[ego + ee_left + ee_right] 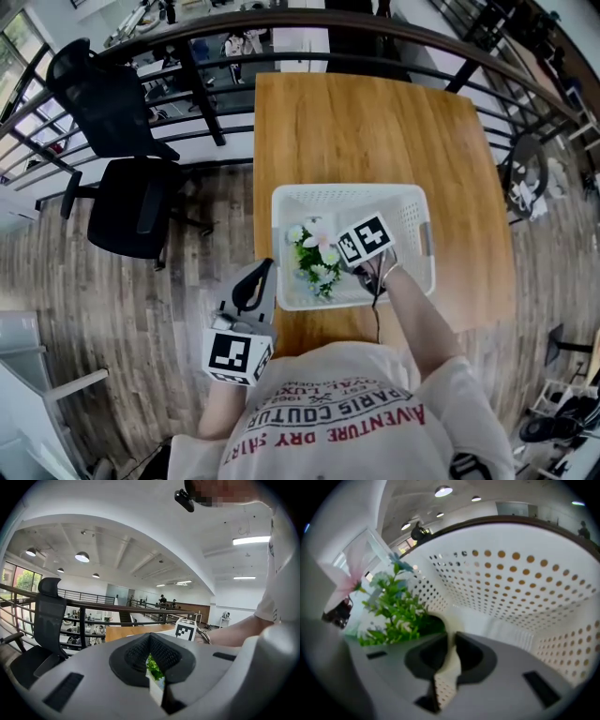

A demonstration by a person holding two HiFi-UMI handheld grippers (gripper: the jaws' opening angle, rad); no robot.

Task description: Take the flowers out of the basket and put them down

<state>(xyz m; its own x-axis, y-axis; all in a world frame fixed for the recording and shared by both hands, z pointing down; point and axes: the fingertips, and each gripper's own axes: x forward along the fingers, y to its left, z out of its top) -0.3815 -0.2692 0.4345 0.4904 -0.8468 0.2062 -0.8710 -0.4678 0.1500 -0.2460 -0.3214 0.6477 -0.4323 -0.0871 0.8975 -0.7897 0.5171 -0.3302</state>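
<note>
While the basket (352, 191) walls it in, the right gripper (451, 639) sits empty, jaws narrowly parted, beside the flowers (317, 261).

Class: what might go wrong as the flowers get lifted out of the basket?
1. The flowers sit left of the right gripper, not between its jaws; it may close on nothing.
2. The left gripper hangs beside the basket, not gripping it; the basket might drag along.
</note>
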